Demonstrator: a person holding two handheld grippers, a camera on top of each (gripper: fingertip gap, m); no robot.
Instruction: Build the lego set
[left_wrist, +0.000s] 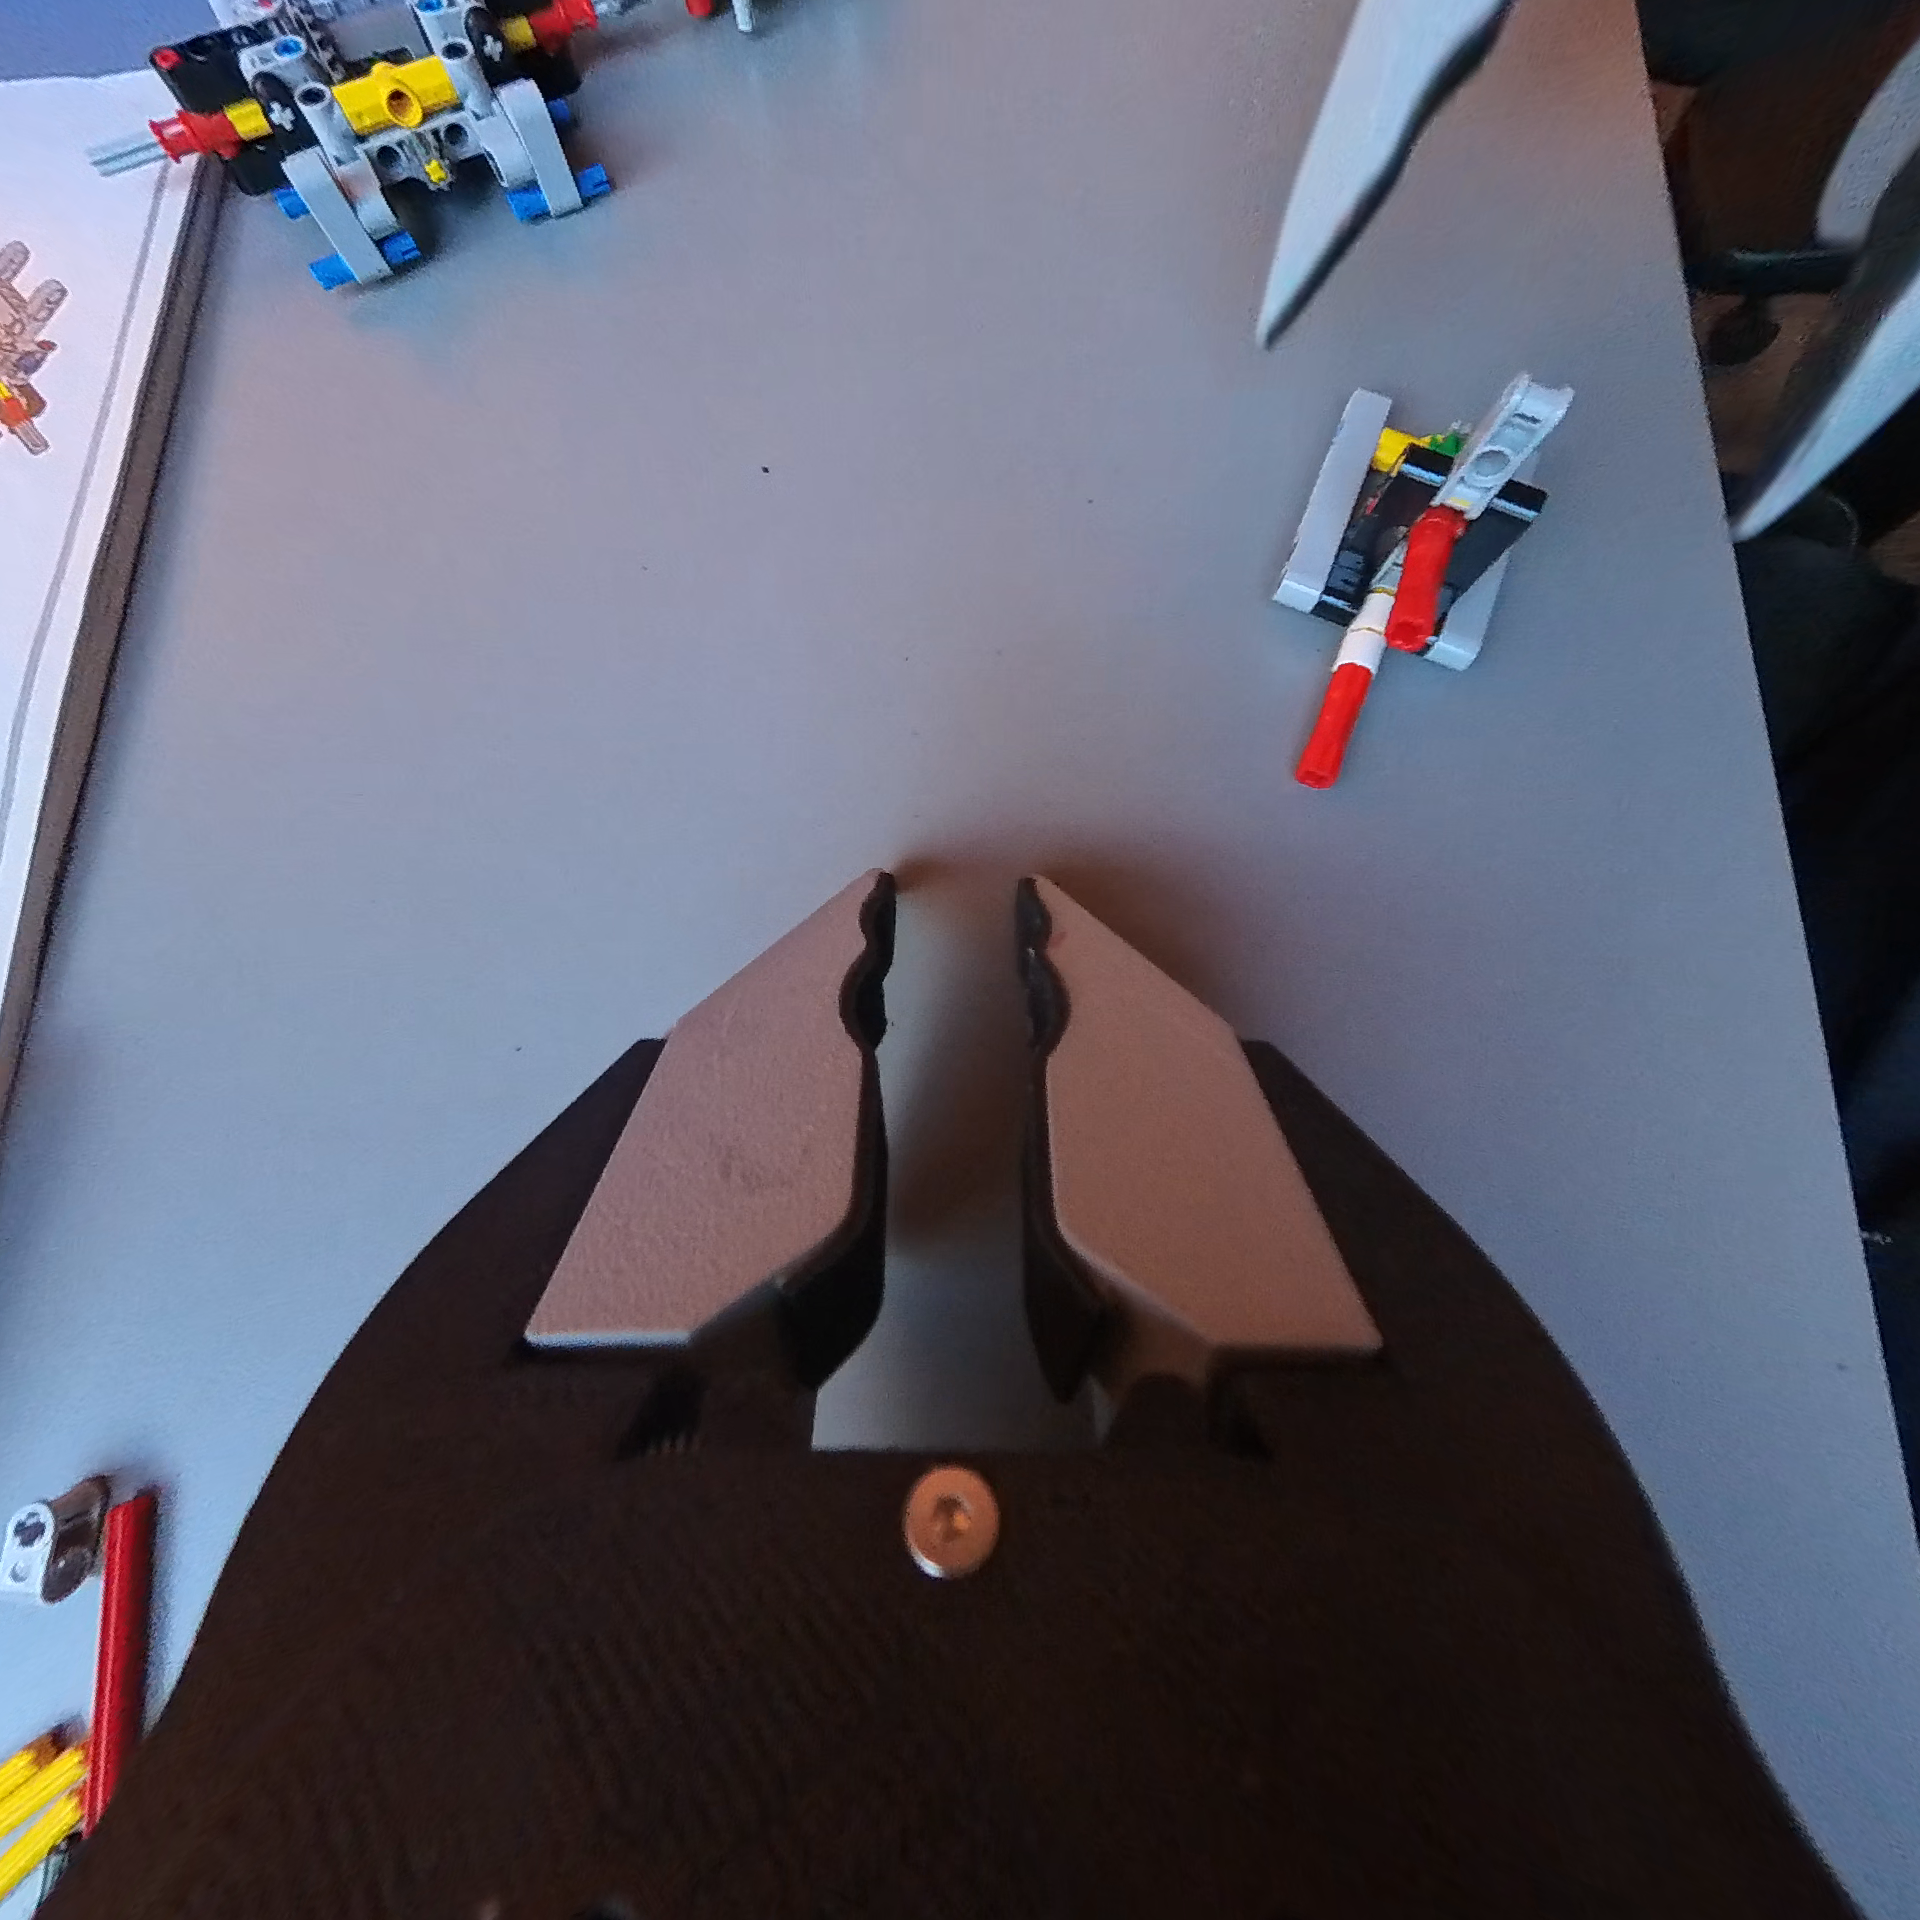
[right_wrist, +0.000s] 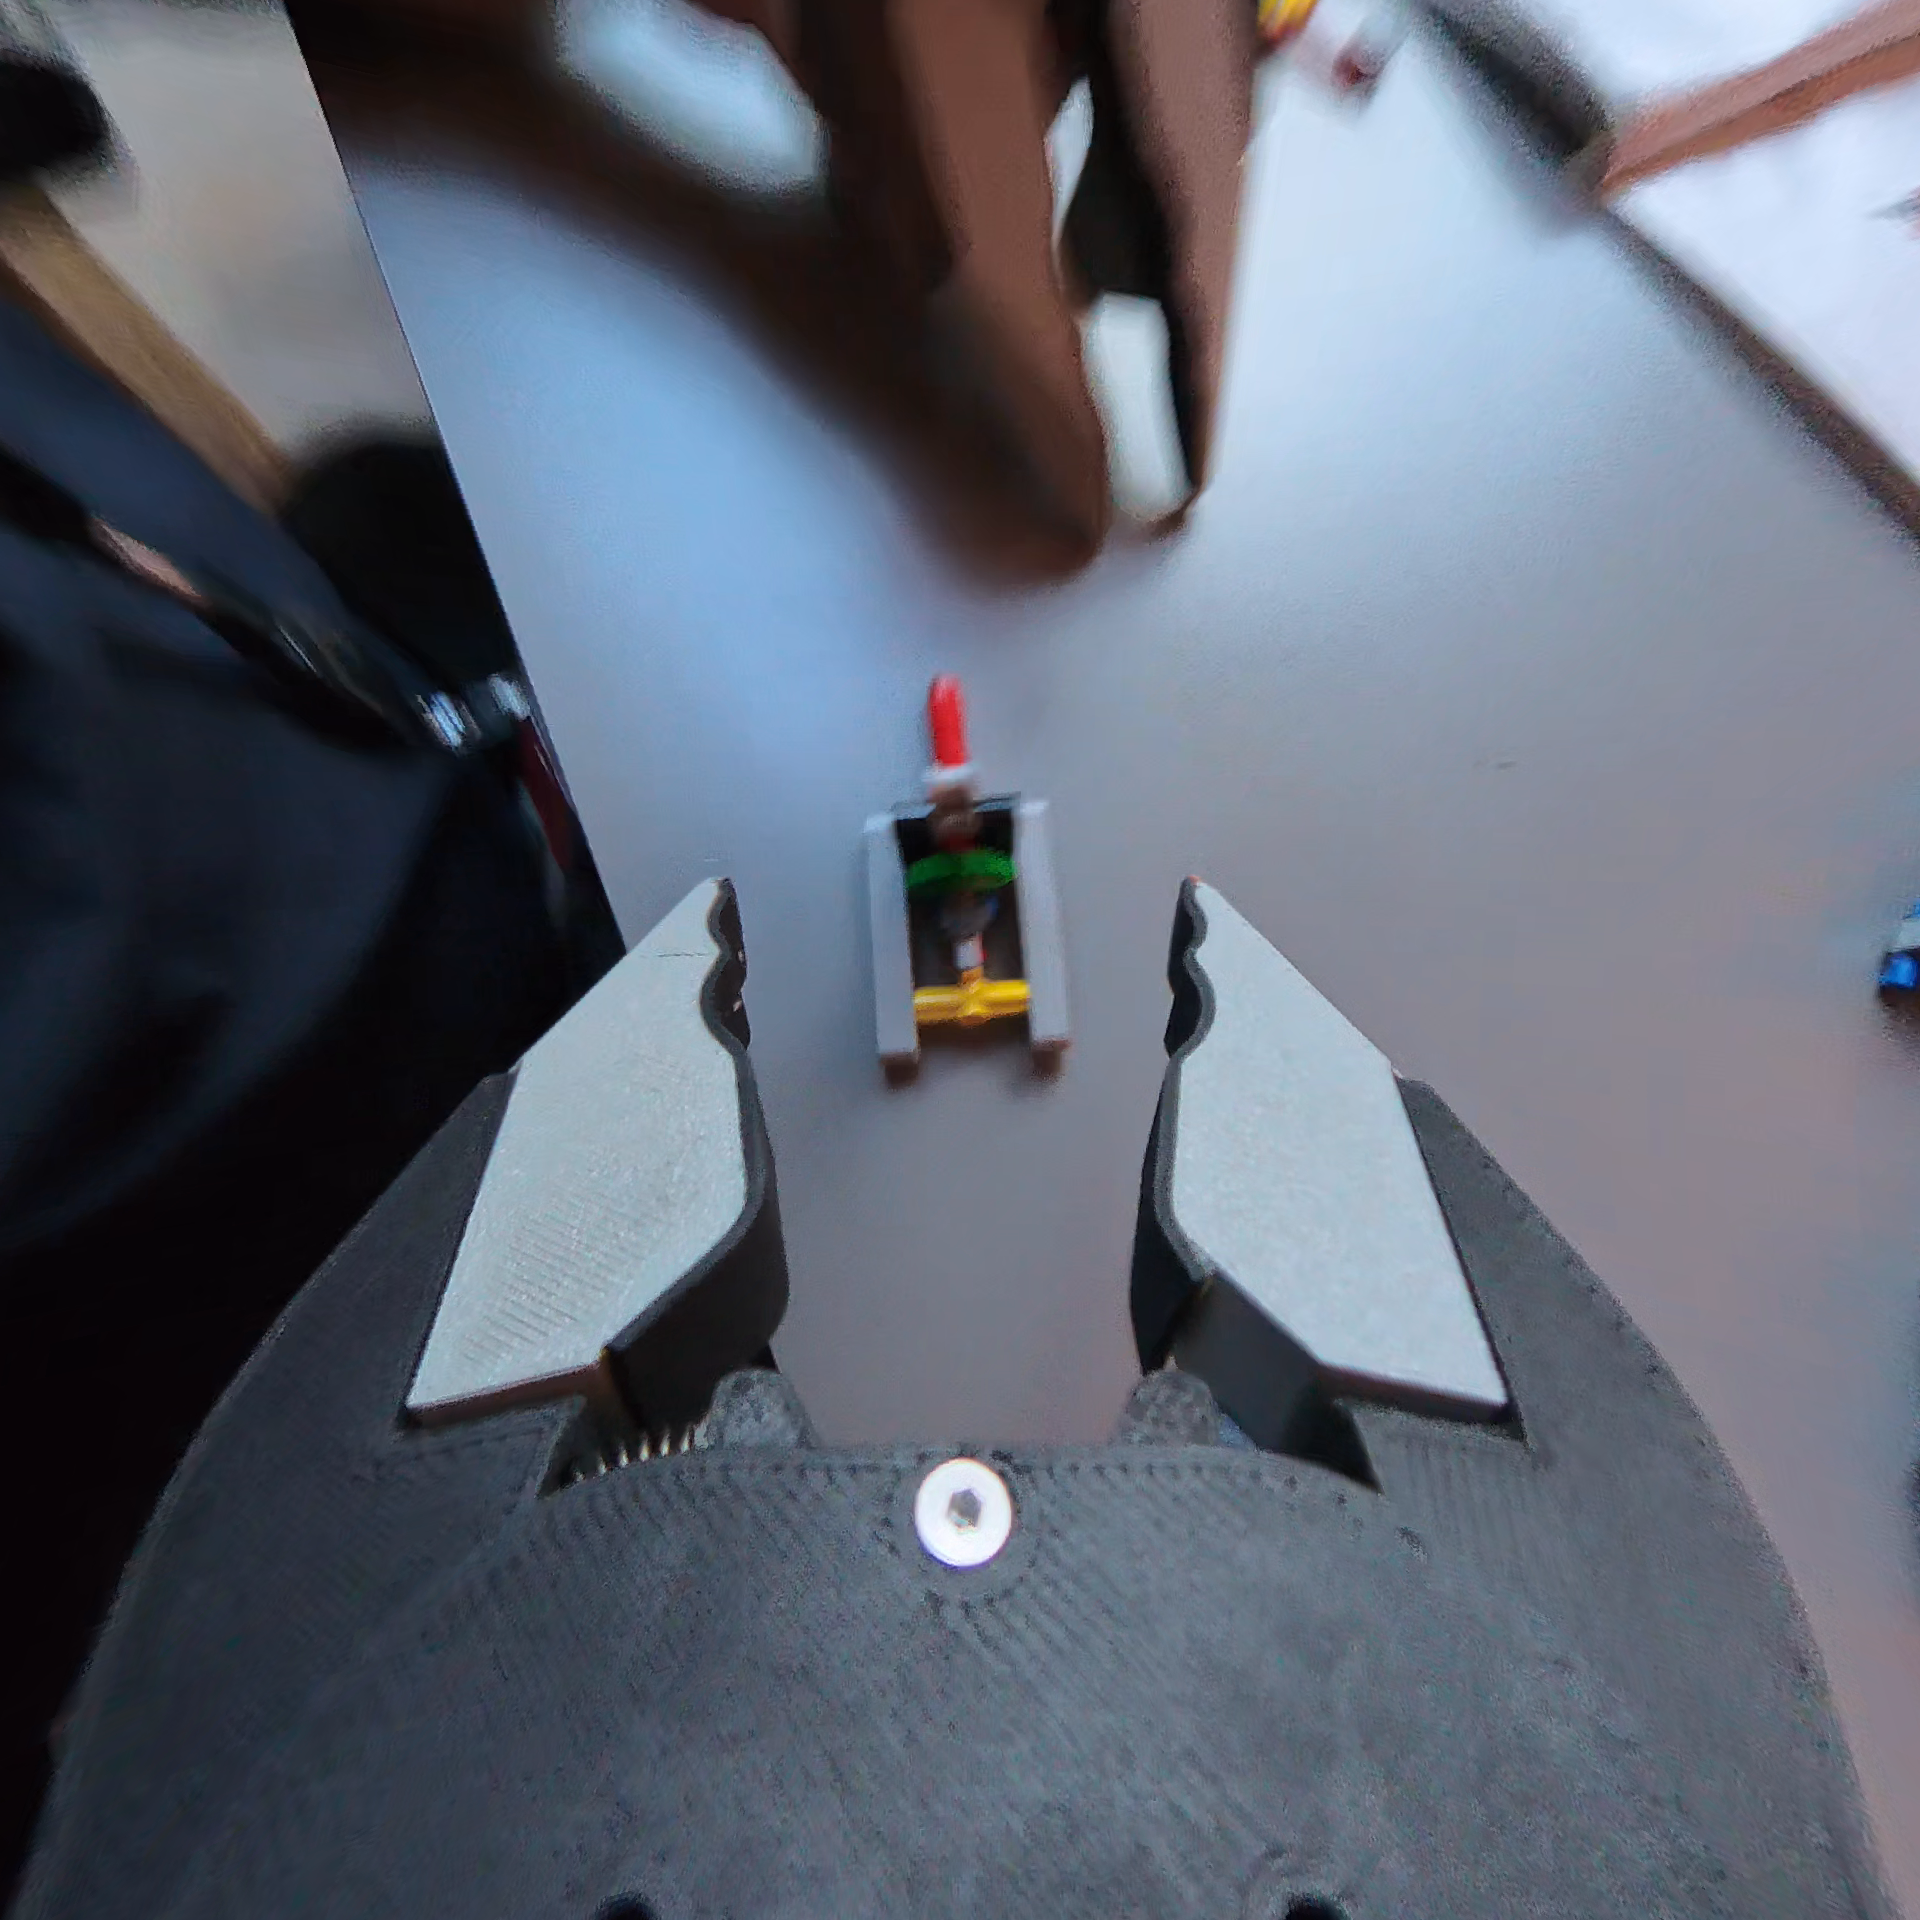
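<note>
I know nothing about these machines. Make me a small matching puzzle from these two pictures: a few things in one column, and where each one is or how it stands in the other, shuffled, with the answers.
Things:
1. left gripper
2. right gripper
3. small grey-framed brick assembly with a red rod
4. large black, grey and yellow brick model

Places or states:
A. lying on the grey table, ahead of and between widely spread fingers
B. fingers a narrow gap apart, nothing between them
C. far left corner of the table, beside a white instruction sheet
D. fingers spread wide, gripping nothing

Pairs: 1-B, 2-D, 3-A, 4-C
</note>
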